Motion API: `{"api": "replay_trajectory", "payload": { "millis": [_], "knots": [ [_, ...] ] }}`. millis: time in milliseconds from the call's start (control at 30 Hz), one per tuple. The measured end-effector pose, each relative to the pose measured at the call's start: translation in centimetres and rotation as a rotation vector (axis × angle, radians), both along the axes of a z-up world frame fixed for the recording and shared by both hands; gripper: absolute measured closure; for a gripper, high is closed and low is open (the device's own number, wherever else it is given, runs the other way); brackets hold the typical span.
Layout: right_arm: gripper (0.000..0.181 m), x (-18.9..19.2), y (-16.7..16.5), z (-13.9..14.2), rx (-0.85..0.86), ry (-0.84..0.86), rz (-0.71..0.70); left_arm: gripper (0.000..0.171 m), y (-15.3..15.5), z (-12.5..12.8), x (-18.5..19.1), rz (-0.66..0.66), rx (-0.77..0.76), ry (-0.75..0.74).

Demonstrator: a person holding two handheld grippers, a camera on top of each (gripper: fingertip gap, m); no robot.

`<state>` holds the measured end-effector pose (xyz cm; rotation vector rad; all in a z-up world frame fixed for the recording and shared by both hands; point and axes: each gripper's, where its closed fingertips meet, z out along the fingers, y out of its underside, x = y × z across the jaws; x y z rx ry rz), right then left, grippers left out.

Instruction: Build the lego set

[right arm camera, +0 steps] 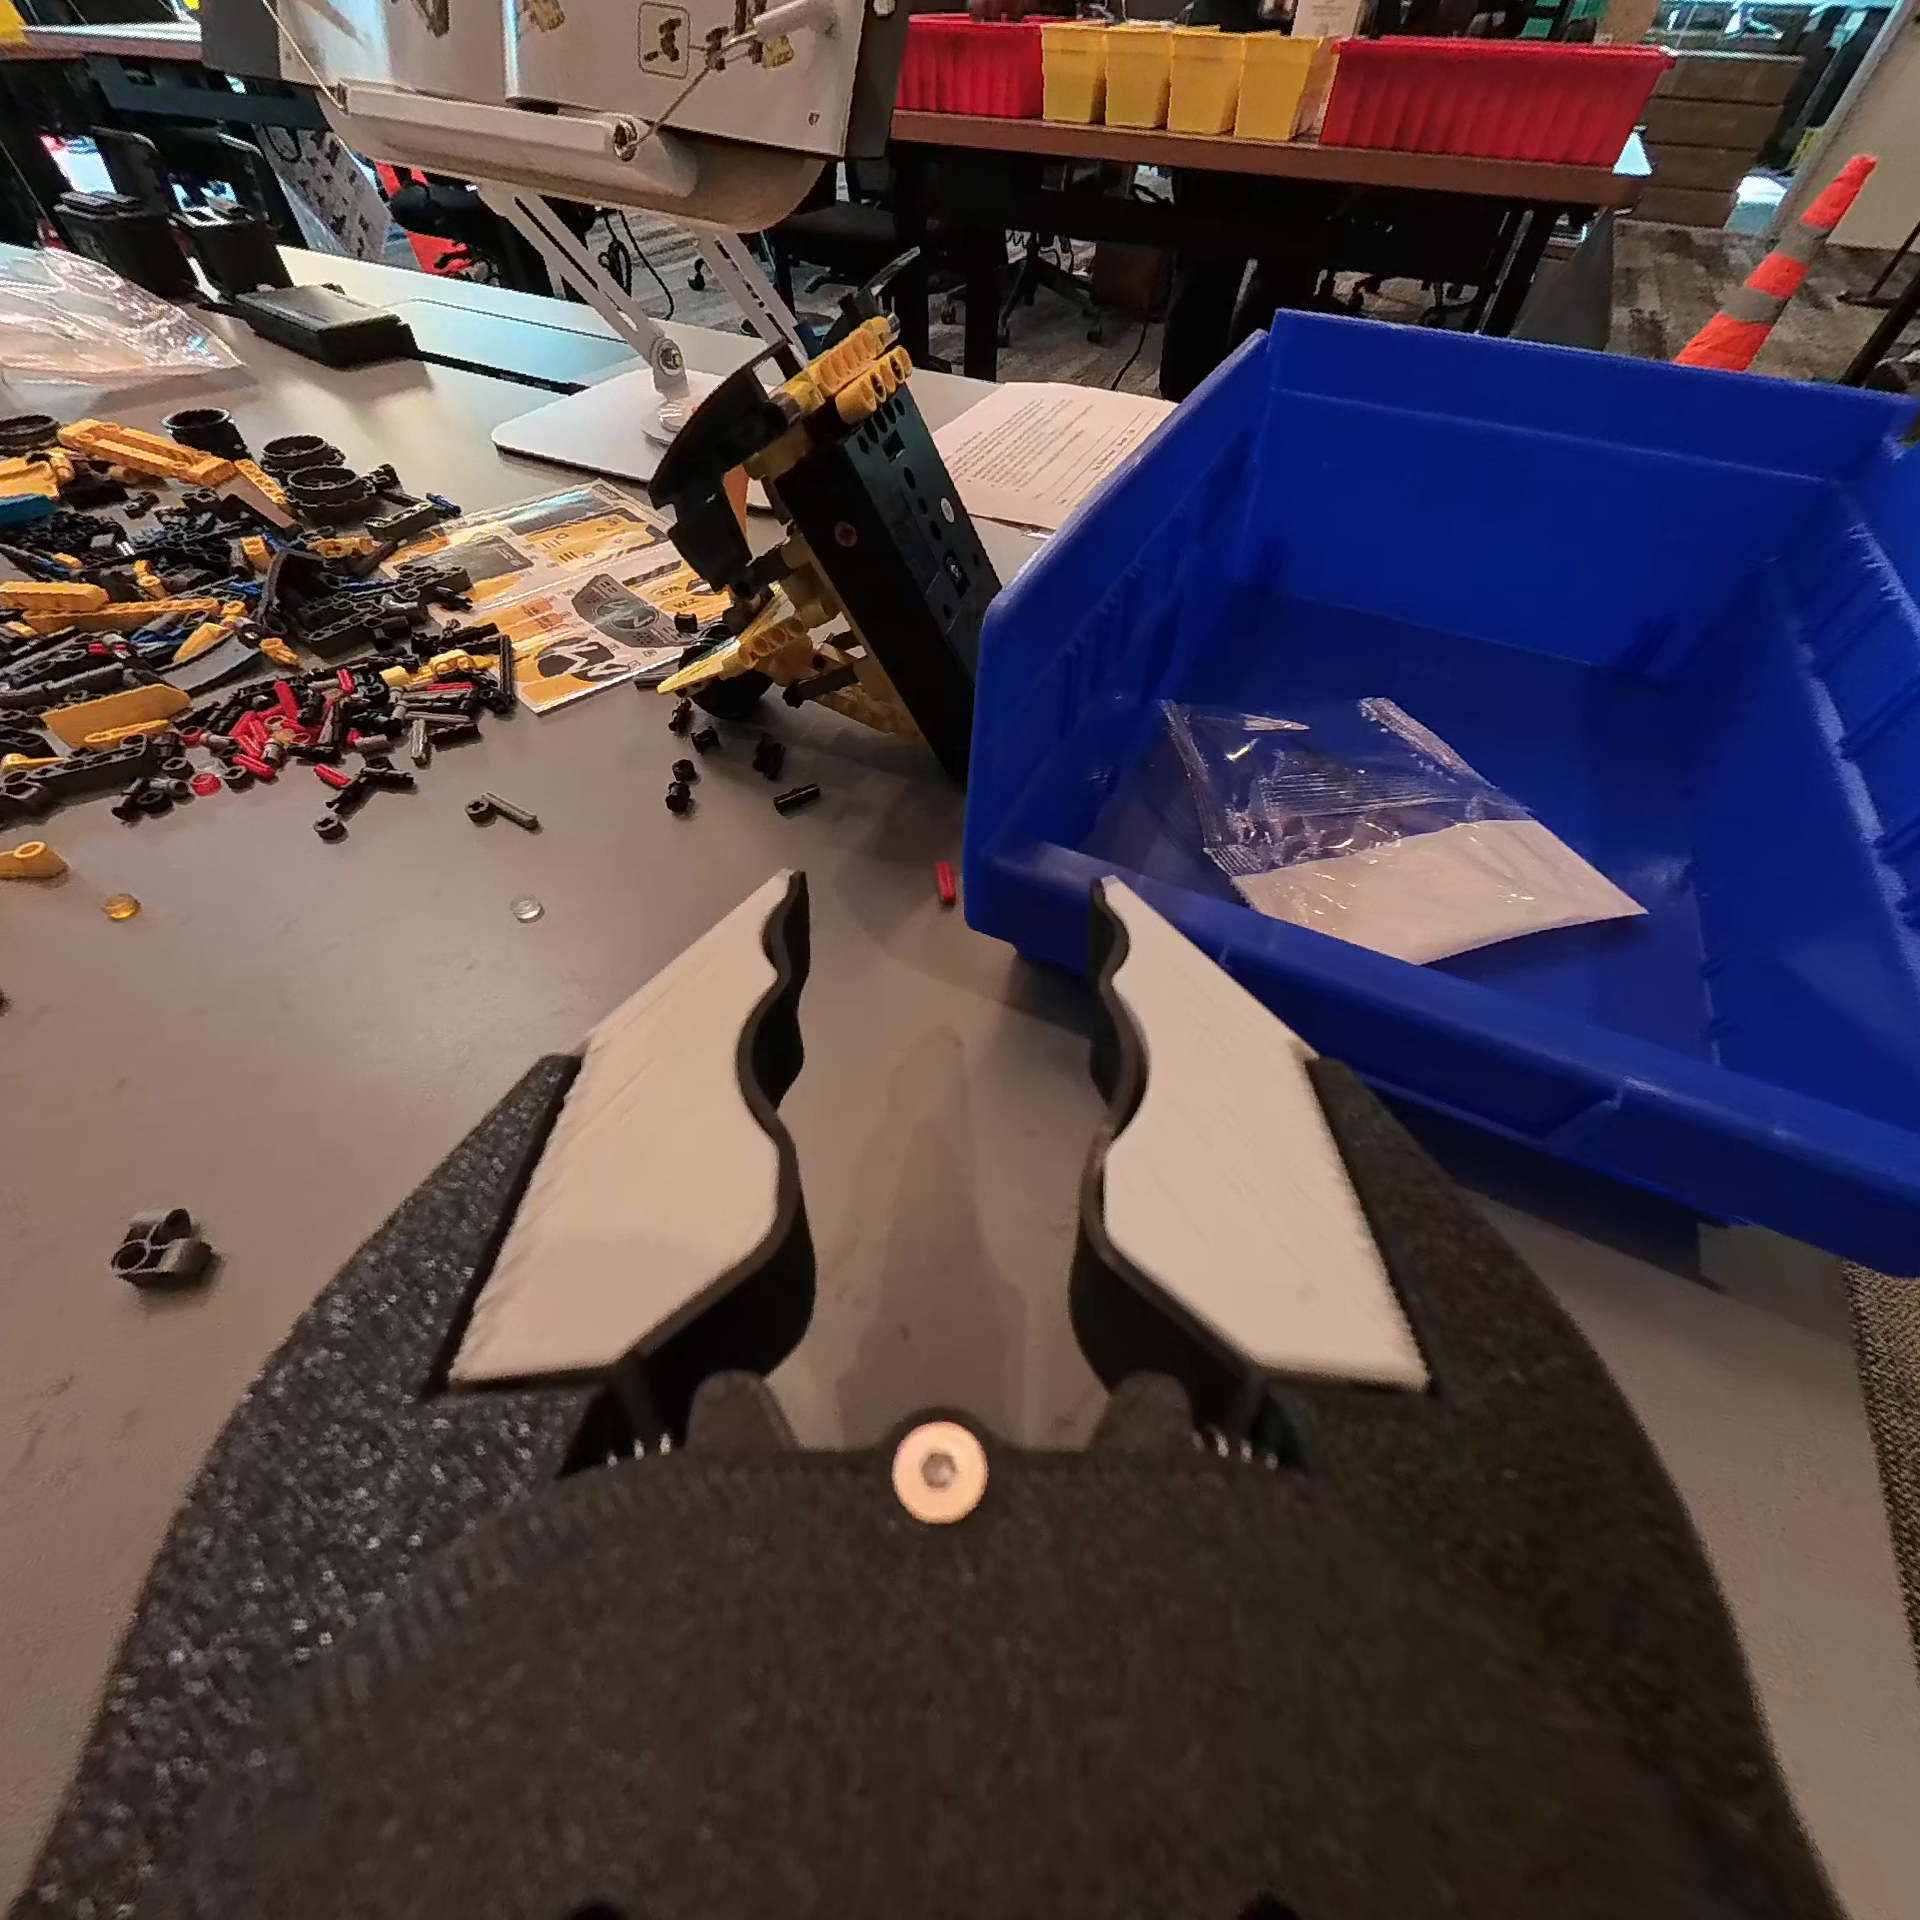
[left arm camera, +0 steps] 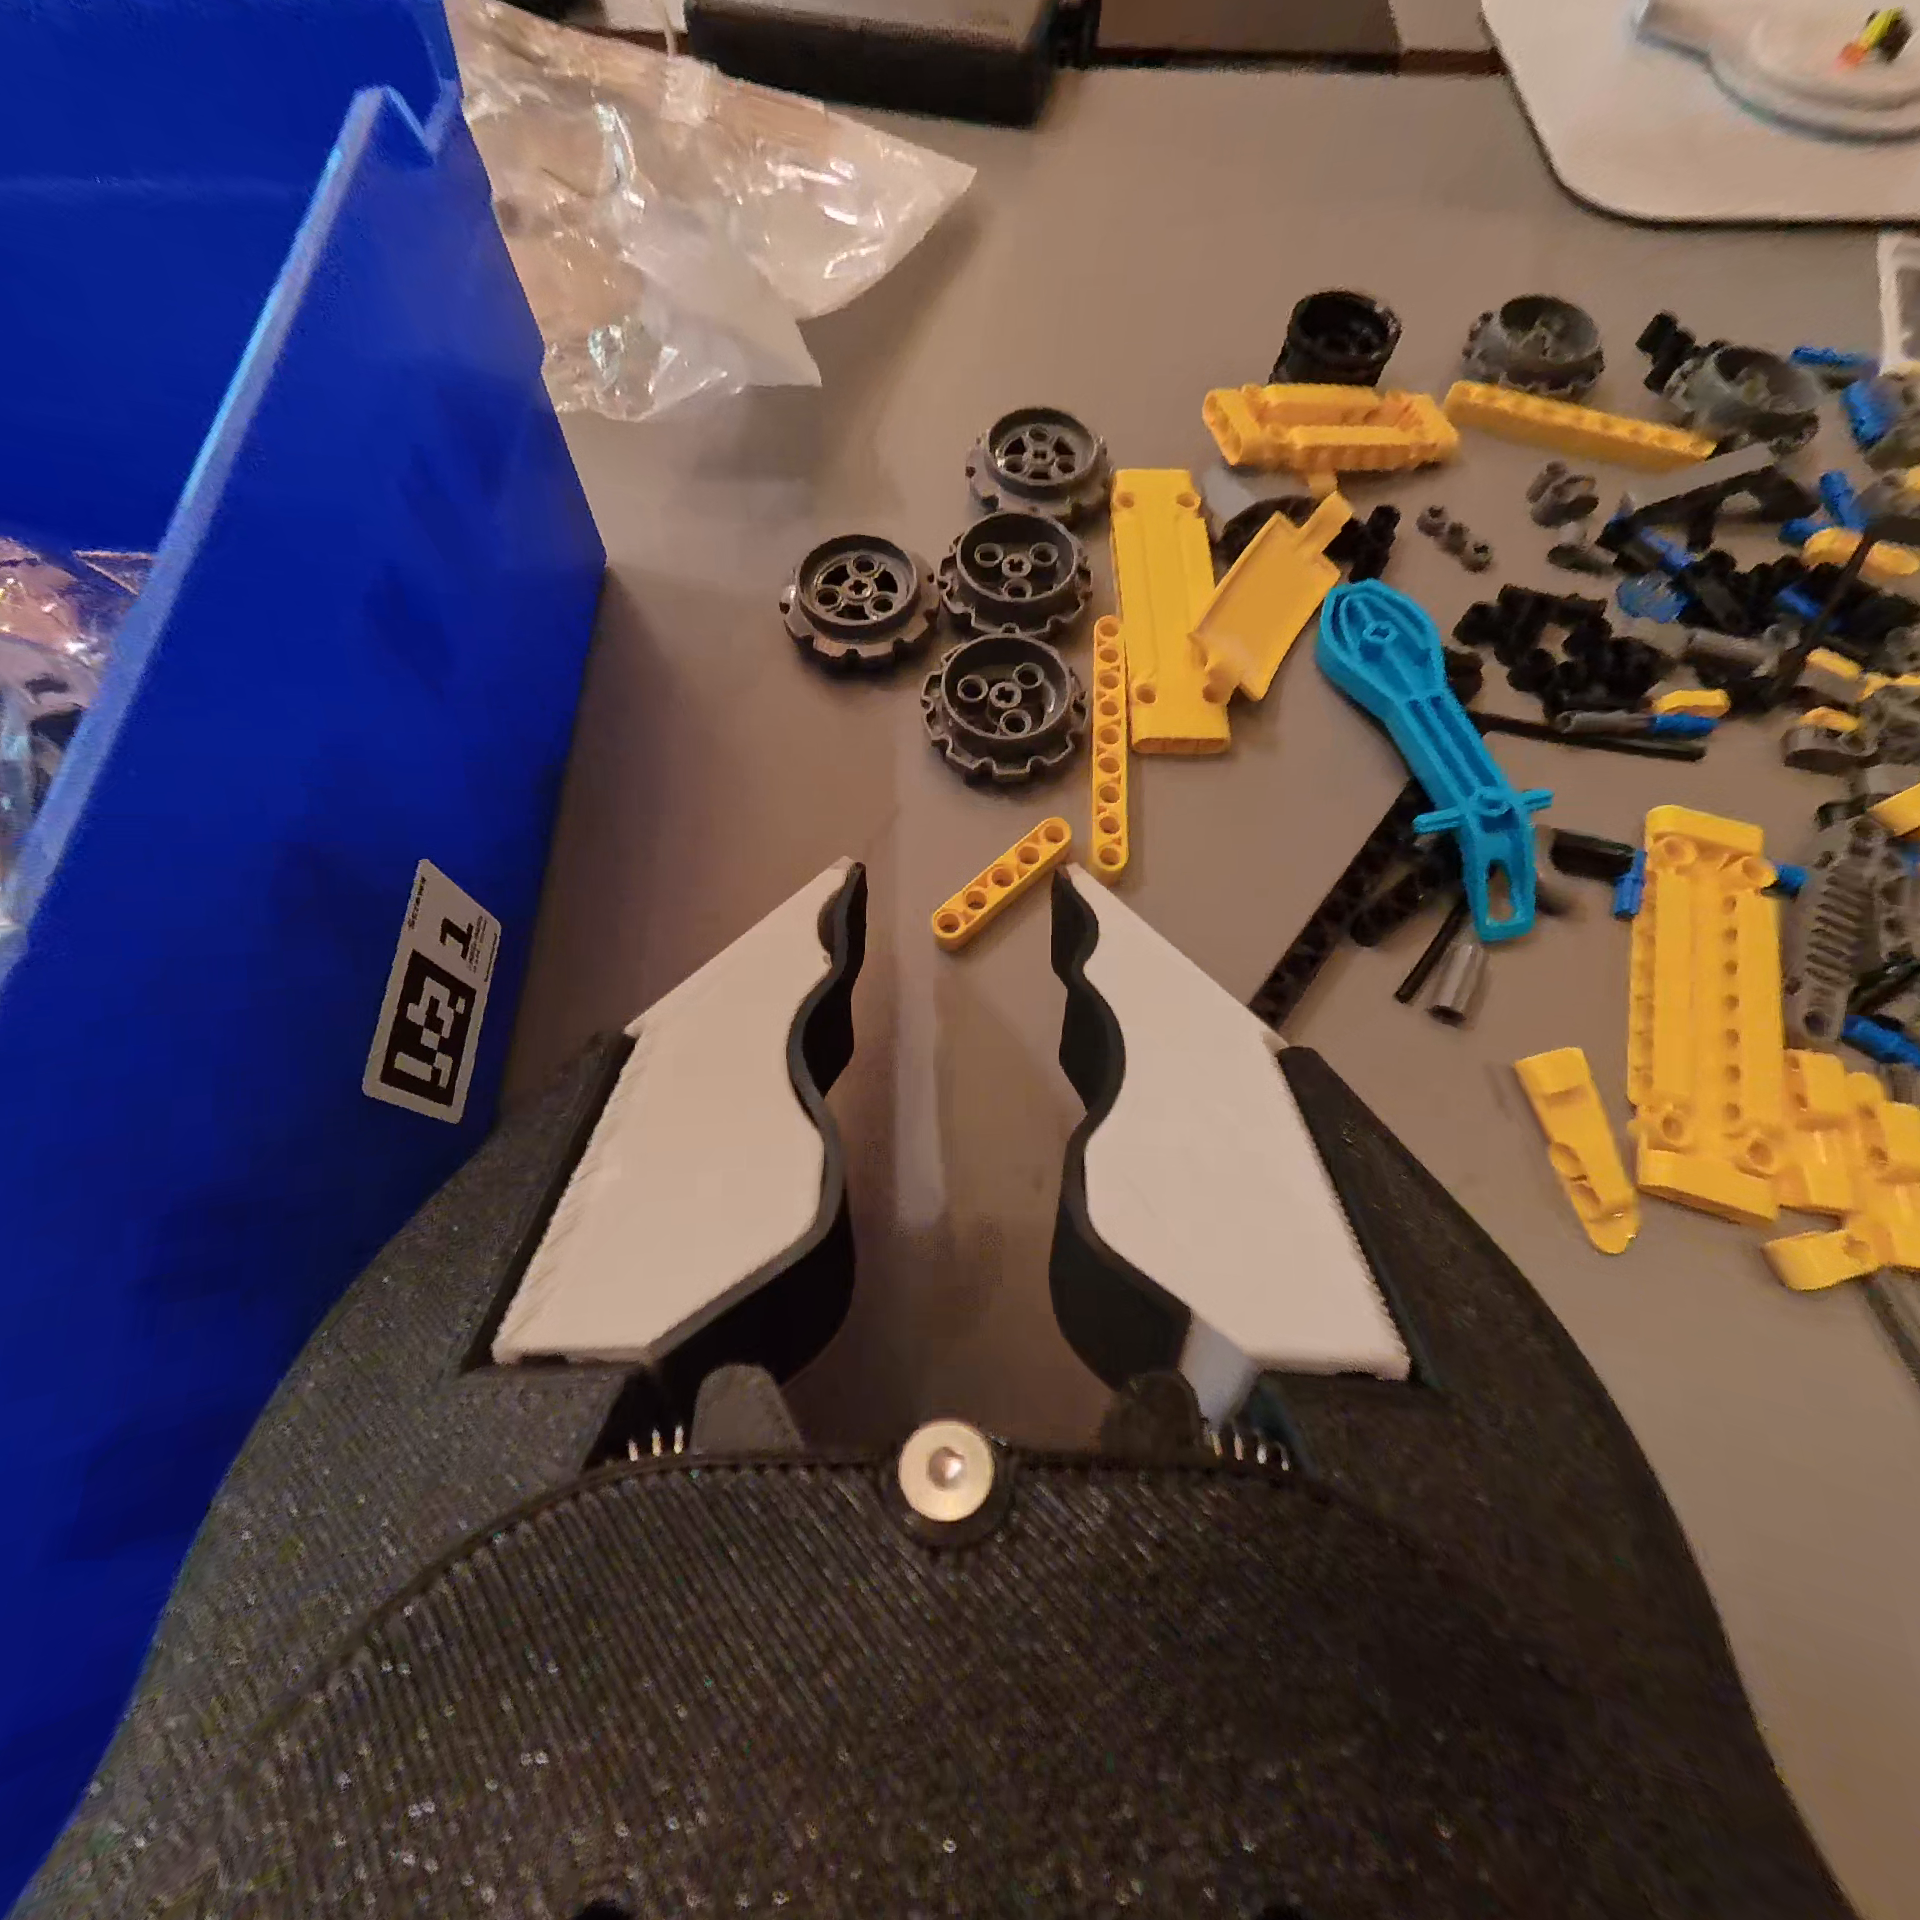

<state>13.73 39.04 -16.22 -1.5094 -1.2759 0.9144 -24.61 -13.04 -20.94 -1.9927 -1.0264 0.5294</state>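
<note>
Both grippers are hovering spread and empty over the grey table (left arm camera: 727, 831)

A blue plastic bin (left arm camera: 260, 623) is standing at the table's left edge beside the left gripper (left arm camera: 956, 894), whose tips are nearing a short yellow holed beam (left arm camera: 1000, 881); the right gripper (right arm camera: 948, 899) is gaping before a half-built yellow-and-black lego model (right arm camera: 831, 561) leaning on another blue plastic bin (right arm camera: 1455, 727)

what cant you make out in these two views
- Left wrist view: the blue bin's inside, hidden by its own wall and cut by the left edge.
- Left wrist view: the loose parts pile, blurred and cut by the right edge.
- Right wrist view: contents of the clear bag in the bin, too small and glary.
- Right wrist view: the far side of the part-built model.
</note>
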Motion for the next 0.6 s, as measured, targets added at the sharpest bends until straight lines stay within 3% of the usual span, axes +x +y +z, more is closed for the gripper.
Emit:
{"api": "replay_trajectory", "payload": {
  "millis": [367, 500, 533, 600],
  "knots": [
    [0.128, -0.1, -0.1, -0.1, 0.008, -0.011, -0.001, 0.136, 0.2, -2.3, 0.1, -0.038, -0.066, -0.103],
    [0.128, -0.1, -0.1, -0.1, 0.012, -0.013, -0.002, 0.149, 0.6, -2.7, 0.4, -0.065, -0.12, -0.087],
    [0.128, -0.1, -0.1, -0.1, 0.013, -0.014, -0.002, 0.164, 0.7, -2.7, 0.6, -0.078, -0.131, -0.078],
    [0.128, -0.1, -0.1, -0.1, 0.016, -0.014, -0.004, 0.166, 0.7, -2.6, 0.6, -0.079, -0.159, -0.053]
  ]
}}
